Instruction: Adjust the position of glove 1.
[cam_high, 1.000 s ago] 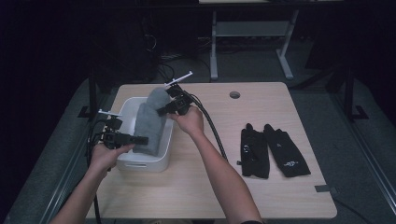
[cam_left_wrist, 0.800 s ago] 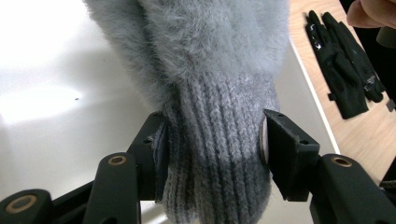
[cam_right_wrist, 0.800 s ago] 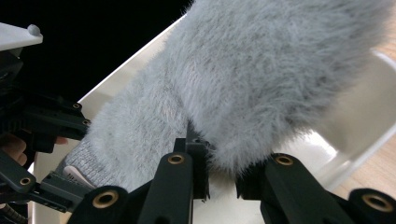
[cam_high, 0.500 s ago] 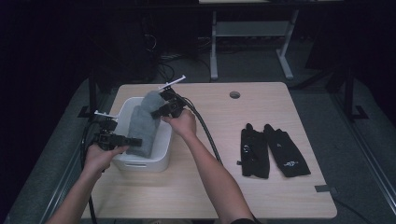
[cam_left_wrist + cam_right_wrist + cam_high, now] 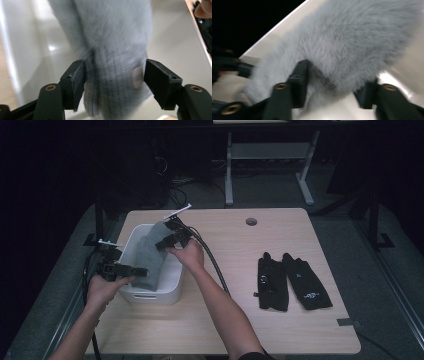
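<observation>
**Letting the grey glove go into the bin**

The left gripper [image 5: 113, 85] has its jaws spread, and they have just been opening: the ribbed cuff of the fuzzy grey glove [image 5: 112, 55] sits between them, but a gap shows at the right pad, so the cloth is no longer pinched. The right gripper [image 5: 332, 85] has likewise just been opening; its jaws straddle the furry end of the glove [image 5: 352, 47], though blur keeps me from telling whether either pad brushes the pile.

To finish this release well, I judge both claws should open fully before either hand lifts, so the nap does not snag on a pad and drag the glove back out. The withdrawal should go straight back along the jaws, not sideways across the cloth. The left hand should watch the small pale tag or button on the cuff, which lies near its right pad and could catch.

In the high view the glove [image 5: 155, 255] lies lengthwise inside the white bin [image 5: 172, 285], which stands near the table's [image 5: 240, 330] left edge. The left gripper [image 5: 131, 270] meets it at the bin's near left side, the right gripper [image 5: 167, 241] at its far end. A pair of black gloves [image 5: 292, 281] lies well apart, towards the right edge.
</observation>
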The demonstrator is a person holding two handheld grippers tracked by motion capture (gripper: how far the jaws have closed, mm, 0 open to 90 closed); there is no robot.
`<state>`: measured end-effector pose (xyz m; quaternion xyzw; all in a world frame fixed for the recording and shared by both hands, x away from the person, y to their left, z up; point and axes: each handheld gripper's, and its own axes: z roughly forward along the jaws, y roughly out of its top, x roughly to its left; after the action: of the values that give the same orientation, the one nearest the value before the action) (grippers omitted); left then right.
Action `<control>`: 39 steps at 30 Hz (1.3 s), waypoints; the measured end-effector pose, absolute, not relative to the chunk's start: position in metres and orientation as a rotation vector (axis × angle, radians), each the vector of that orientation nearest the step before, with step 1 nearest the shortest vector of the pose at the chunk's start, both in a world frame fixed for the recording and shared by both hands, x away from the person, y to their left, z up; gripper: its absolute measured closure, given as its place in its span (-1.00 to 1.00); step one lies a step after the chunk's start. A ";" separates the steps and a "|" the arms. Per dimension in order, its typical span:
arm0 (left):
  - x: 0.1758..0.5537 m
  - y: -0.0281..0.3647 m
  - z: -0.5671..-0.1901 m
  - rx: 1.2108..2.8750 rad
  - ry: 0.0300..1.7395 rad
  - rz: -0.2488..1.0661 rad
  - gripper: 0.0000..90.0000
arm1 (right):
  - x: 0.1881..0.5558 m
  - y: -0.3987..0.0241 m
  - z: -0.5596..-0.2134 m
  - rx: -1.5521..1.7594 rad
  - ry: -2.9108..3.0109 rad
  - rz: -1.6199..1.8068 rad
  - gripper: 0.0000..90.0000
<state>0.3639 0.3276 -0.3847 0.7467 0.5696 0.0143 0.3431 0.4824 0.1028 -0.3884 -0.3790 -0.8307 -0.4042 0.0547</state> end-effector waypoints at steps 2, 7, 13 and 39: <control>0.363 0.325 -0.380 1.962 1.461 0.063 -0.27 | 0.482 0.102 -0.387 -1.166 -2.536 -1.252 -0.12; 0.362 0.317 -0.370 1.974 1.422 0.086 -0.26 | 0.481 0.097 -0.377 -1.170 -2.536 -1.290 -0.17; 0.360 0.309 -0.364 1.981 1.388 0.095 -0.25 | 0.479 0.085 -0.367 -1.150 -2.531 -1.312 -0.18; 0.349 0.246 -0.340 2.034 1.176 0.147 -0.36 | 0.457 -0.020 -0.330 -1.225 -2.518 -1.428 -0.29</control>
<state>0.3490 0.2456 -0.3401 0.7978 0.4613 0.0578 0.3838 0.4574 -0.0197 -0.3296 -0.3897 -0.8011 -0.4543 -0.0007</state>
